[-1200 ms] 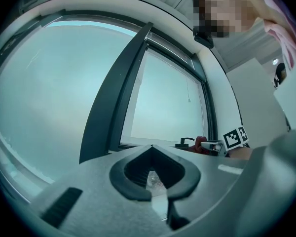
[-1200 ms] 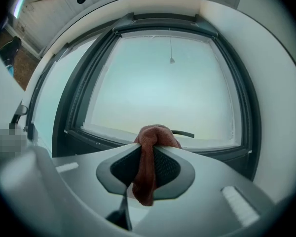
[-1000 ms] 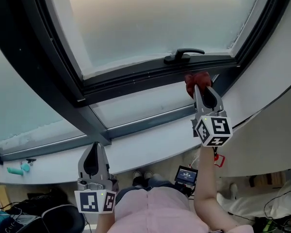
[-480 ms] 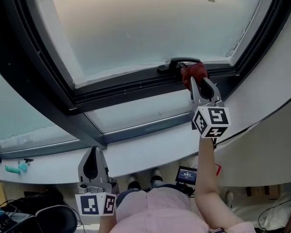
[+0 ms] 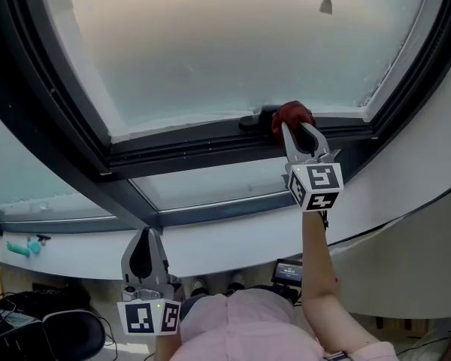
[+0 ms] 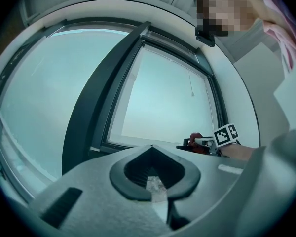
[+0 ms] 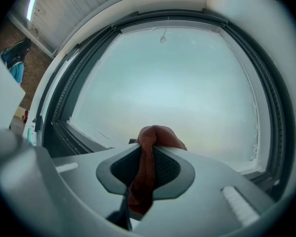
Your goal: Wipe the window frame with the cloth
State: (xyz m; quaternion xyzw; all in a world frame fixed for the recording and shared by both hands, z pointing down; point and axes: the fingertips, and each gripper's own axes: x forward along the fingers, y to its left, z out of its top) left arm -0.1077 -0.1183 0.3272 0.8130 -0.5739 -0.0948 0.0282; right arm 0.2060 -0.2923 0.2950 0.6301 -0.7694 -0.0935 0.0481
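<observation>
A dark red cloth [image 5: 292,115] is pinched in my right gripper [image 5: 295,128], which presses it against the dark window frame [image 5: 180,143] at the black handle [image 5: 254,118] on the bottom rail. In the right gripper view the cloth [image 7: 148,162] bulges out between the shut jaws of the right gripper [image 7: 147,147], with frosted glass [image 7: 172,88] beyond. My left gripper [image 5: 144,241] hangs low by the person's body, jaws shut on nothing. In the left gripper view, past the left gripper [image 6: 153,174], the right gripper's marker cube [image 6: 226,134] and the cloth [image 6: 196,138] show far off at the frame.
A thick dark mullion [image 5: 52,138] runs down the left of the pane. The white sill [image 5: 233,228] curves below the lower glass strip. A blind-cord weight [image 5: 325,5] hangs at the top. A chair [image 5: 68,337] and a small screen [image 5: 289,271] sit on the floor below.
My right gripper has risen with the cloth from below the bottom rail up onto the handle area and shifted slightly left. The left gripper has stayed put.
</observation>
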